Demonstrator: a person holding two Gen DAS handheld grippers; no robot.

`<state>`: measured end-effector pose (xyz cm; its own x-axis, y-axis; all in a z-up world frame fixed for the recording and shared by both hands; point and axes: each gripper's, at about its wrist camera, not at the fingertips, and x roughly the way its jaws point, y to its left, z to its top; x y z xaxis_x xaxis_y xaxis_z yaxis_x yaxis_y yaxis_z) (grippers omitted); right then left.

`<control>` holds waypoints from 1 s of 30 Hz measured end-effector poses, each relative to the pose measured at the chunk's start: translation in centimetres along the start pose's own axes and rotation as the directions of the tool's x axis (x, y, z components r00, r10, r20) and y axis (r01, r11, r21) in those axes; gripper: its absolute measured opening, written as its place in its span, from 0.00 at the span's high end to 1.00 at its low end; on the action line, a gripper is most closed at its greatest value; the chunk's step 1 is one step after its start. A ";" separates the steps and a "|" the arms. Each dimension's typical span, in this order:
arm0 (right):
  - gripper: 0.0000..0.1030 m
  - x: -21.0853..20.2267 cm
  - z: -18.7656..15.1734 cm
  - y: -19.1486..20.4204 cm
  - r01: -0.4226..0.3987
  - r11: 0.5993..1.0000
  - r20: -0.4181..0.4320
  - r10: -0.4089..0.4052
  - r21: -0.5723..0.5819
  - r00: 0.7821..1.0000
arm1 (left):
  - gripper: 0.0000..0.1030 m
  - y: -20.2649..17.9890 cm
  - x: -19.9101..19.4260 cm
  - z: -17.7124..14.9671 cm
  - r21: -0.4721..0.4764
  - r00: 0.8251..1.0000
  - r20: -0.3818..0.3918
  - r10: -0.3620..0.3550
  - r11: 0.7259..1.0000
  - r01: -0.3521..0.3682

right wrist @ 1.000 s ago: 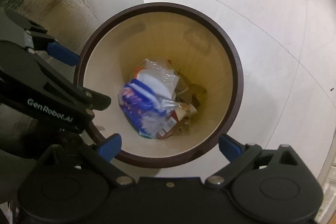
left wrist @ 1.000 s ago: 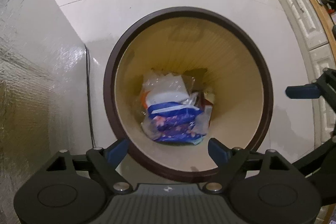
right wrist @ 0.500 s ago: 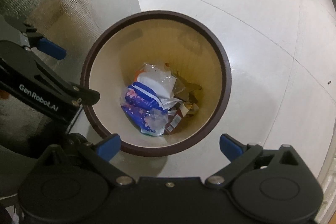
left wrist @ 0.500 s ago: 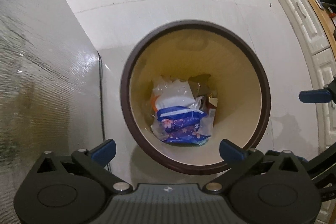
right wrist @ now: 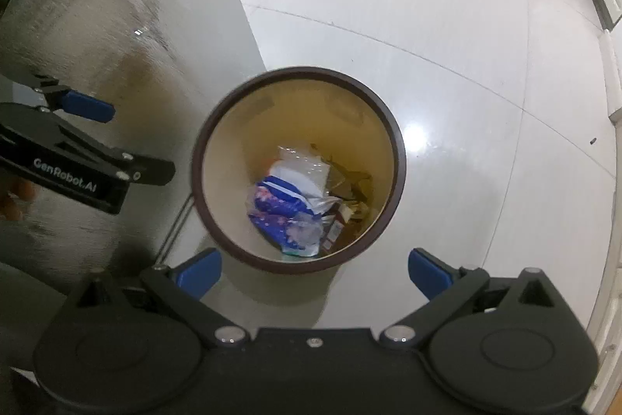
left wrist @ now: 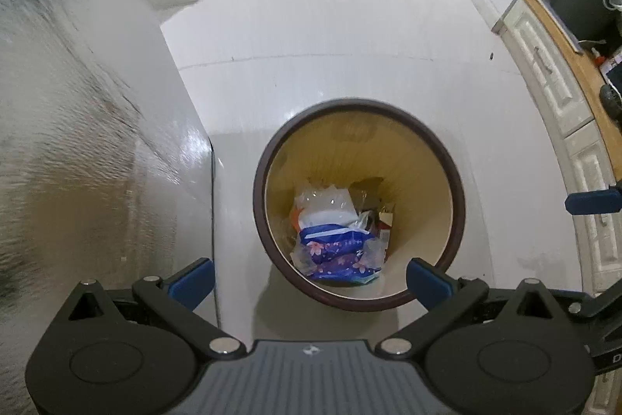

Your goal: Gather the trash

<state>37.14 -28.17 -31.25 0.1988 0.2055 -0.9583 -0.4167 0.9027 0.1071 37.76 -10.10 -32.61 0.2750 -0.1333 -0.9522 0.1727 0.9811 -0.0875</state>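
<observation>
A round bin with a dark brown rim [left wrist: 258,205] and beige inside stands on the white floor. At its bottom lies trash: a blue floral packet [left wrist: 334,251], a clear plastic bag [left wrist: 326,201] and small cartons. The same bin rim [right wrist: 196,177] and blue packet [right wrist: 278,209] show in the right wrist view. My left gripper [left wrist: 309,279] hangs high above the bin's near edge, open and empty. My right gripper [right wrist: 314,273] is likewise open and empty above the bin. One blue pad of the right gripper [left wrist: 593,201] shows at the left view's right edge.
A silver textured panel [left wrist: 77,142] rises close on the left, with a dark cord [left wrist: 213,220] along its foot. White cabinets [left wrist: 552,96] under a wooden counter [left wrist: 579,72] run on the right. A person's fingers [right wrist: 15,197] hold the left gripper's body [right wrist: 77,174].
Both grippers have risen away from the bin, which now looks smaller and farther below. The left jaws stand wider than a second ago. The trash has not moved.
</observation>
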 end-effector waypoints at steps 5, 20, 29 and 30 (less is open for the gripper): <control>0.00 -3.9 -0.5 1.0 0.014 0.999 0.059 -0.017 0.044 0.998 | 0.00 -0.1 -4.4 -0.7 -0.001 0.998 0.064 0.025 1.000 -0.025; 0.00 -17.0 -3.9 3.2 0.075 0.976 0.284 -0.131 0.203 0.950 | 0.00 -1.1 -18.7 -4.6 -0.029 0.953 0.287 0.096 0.995 -0.092; 0.00 -23.6 -8.7 5.9 0.136 0.956 0.401 -0.234 0.258 0.885 | 0.00 -2.5 -25.1 -8.8 -0.029 0.912 0.398 0.101 0.995 -0.098; 0.00 -24.1 -9.1 6.3 0.143 0.953 0.412 -0.247 0.267 0.877 | 0.00 -2.6 -25.6 -9.2 -0.029 0.909 0.404 0.105 0.994 -0.102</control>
<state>21.64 -30.92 -9.93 0.6429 0.1134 -0.7575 -0.1322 0.9906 0.0361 21.57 -7.94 -10.75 0.6501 -0.0745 -0.7562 0.1160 0.9933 0.0018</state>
